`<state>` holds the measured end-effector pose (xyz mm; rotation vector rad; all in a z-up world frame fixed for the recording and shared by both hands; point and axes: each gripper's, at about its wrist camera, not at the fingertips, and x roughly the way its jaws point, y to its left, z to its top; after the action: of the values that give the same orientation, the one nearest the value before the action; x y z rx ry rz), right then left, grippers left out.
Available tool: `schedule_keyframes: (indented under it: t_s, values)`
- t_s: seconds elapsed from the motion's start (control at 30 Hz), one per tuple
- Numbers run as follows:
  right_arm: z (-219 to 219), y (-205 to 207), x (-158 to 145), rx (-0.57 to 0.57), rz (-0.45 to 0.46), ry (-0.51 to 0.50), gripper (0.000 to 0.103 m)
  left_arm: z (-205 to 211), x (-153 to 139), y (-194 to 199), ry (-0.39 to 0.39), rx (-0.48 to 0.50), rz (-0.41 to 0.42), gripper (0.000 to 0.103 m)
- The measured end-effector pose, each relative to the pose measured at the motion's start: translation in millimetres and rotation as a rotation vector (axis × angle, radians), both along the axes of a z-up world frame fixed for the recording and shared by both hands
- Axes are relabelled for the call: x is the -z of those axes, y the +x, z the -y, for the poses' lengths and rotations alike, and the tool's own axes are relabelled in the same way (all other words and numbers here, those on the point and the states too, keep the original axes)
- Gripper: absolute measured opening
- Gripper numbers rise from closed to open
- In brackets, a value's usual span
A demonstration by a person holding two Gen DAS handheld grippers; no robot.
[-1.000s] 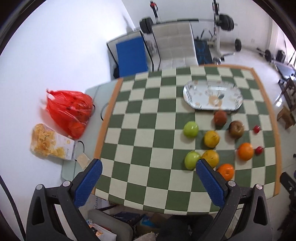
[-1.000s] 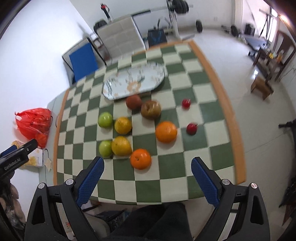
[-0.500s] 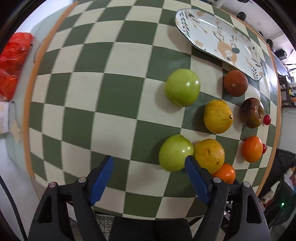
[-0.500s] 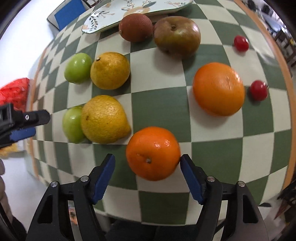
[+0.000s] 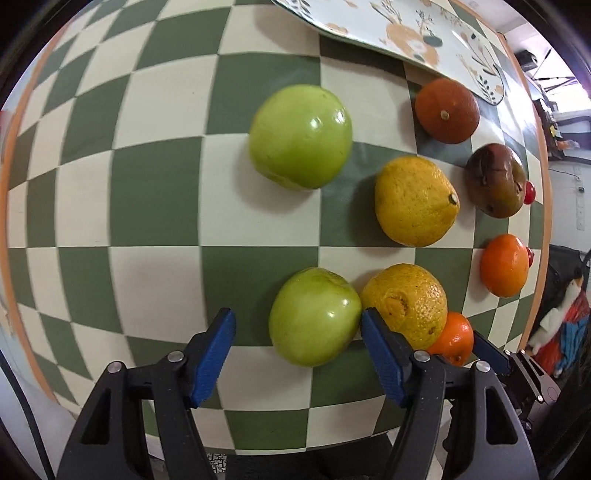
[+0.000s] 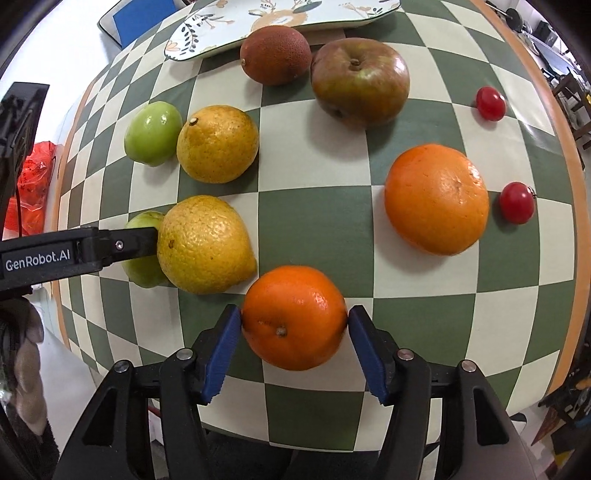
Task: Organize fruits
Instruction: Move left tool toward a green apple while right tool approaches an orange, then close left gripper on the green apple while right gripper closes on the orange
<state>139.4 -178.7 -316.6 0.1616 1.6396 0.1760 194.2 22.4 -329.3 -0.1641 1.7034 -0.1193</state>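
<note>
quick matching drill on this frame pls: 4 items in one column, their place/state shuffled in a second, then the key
Items
1. near green apple
2. small orange
3. dark red-brown apple
4. patterned tray

Place/state
A. at the far edge of the table, no fruit on it
B. between the fingers of the left claw, the right finger wedged between it and a yellow citrus
C. lying free just in front of the tray
D. between the right claw pads, both touching its sides

Pairs: 1-B, 2-D, 3-C, 4-A
</note>
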Motion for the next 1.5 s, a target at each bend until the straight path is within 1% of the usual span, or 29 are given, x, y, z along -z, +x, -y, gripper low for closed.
schedule_keyframes:
  t_s: [0.03, 0.07, 0.1, 0.17, 0.27, 0.3, 0.33, 0.4, 0.6, 0.67, 0.7, 0.83, 0.87, 0.9, 1.0, 1.13, 1.17, 1.23, 1.33, 1.37, 1.43, 1.5]
  values:
    - [0.1, 1.9, 1.9, -0.001, -0.007, 0.002, 0.065, 1.1, -1.2, -0.3, -0.027, -0.007, 0.011, 0.061]
    - [-0.2, 4.3, 4.2, 0.0, -0.011, 0.002, 0.065, 2.5, -2.2, -0.4, -0.064, -0.014, 0.013, 0.05]
    - [0.4, 5.7, 5.8, 0.003, -0.017, 0.005, 0.065, 4.0, -2.5, -0.1, -0.062, -0.014, 0.01, 0.049]
    - [1.1, 8.2, 6.6, 0.005, -0.025, 0.011, 0.065, 7.2, -6.8, -0.6, -0.038, 0.01, 0.03, 0.047]
    - [2.1, 6.1, 6.5, 0.004, -0.038, 0.019, 0.065, 2.9, -11.9, -3.3, -0.04, 0.016, 0.047, 0.046]
    - [3.0, 5.6, 6.0, 0.005, -0.038, 0.018, 0.065, 1.3, -10.0, -3.5, -0.052, 0.011, 0.042, 0.049]
    - [3.0, 5.7, 5.8, 0.005, -0.036, 0.016, 0.066, -2.2, -8.1, -1.4, -0.074, -0.003, 0.037, 0.049]
    - [1.3, 7.7, 5.5, 0.001, -0.036, 0.007, 0.066, -9.2, -5.1, 1.8, -0.104, -0.027, 0.016, 0.055]
    - [-4.9, 14.0, 10.5, -0.005, -0.063, 0.006, 0.067, -0.4, 8.5, 9.2, -0.168, -0.05, -0.028, 0.055]
    - [-7.8, 15.9, 13.6, 0.005, -0.071, 0.01, 0.067, 3.6, 8.7, 8.2, -0.183, -0.044, -0.044, 0.051]
    - [-7.5, 15.6, 13.8, 0.006, -0.071, 0.01, 0.067, 4.7, 6.1, 6.7, -0.172, -0.043, -0.04, 0.051]
    - [-5.8, 12.1, 10.1, -0.002, -0.064, -0.007, 0.067, 2.5, -4.8, 0.2, -0.04, 0.004, 0.007, 0.05]
    - [-5.7, 11.1, 9.3, -0.004, -0.059, -0.01, 0.067, 0.2, -5.2, -0.8, -0.039, 0.005, 0.011, 0.051]
    - [-5.3, 10.4, 8.4, -0.004, -0.053, -0.014, 0.067, -4.2, -4.5, -1.4, -0.061, -0.013, 0.009, 0.052]
    - [-10.8, 11.3, 9.0, 0.007, -0.05, -0.02, 0.067, -11.9, 3.6, -2.9, -0.109, -0.053, -0.034, 0.053]
    - [-11.6, 16.6, 13.2, 0.01, -0.071, -0.021, 0.067, -8.2, 8.1, -5.2, -0.093, -0.059, -0.042, 0.052]
    - [-11.3, 17.2, 14.0, 0.013, -0.071, -0.02, 0.067, -18.8, 5.5, -5.7, -0.094, -0.068, -0.038, 0.051]
    - [-10.8, 17.9, 15.1, 0.016, -0.07, -0.023, 0.067, -18.8, 3.1, -7.5, -0.082, -0.074, -0.035, 0.051]
    - [-9.9, 15.3, 13.0, 0.033, -0.062, -0.03, 0.066, -21.0, -8.0, -7.4, -0.043, -0.066, -0.007, 0.051]
    - [-7.3, 11.9, 11.1, 0.043, -0.062, -0.028, 0.066, -12.4, -10.2, -8.0, -0.039, -0.067, 0.003, 0.051]
    - [-1.6, 7.2, 6.2, 0.07, -0.056, -0.01, 0.066, -11.4, -23.5, -11.3, -0.027, -0.068, 0.032, 0.051]
    - [6.7, 1.0, -6.0, 0.101, -0.039, 0.022, 0.066, -11.1, -39.0, -15.8, -0.029, -0.067, 0.059, 0.051]
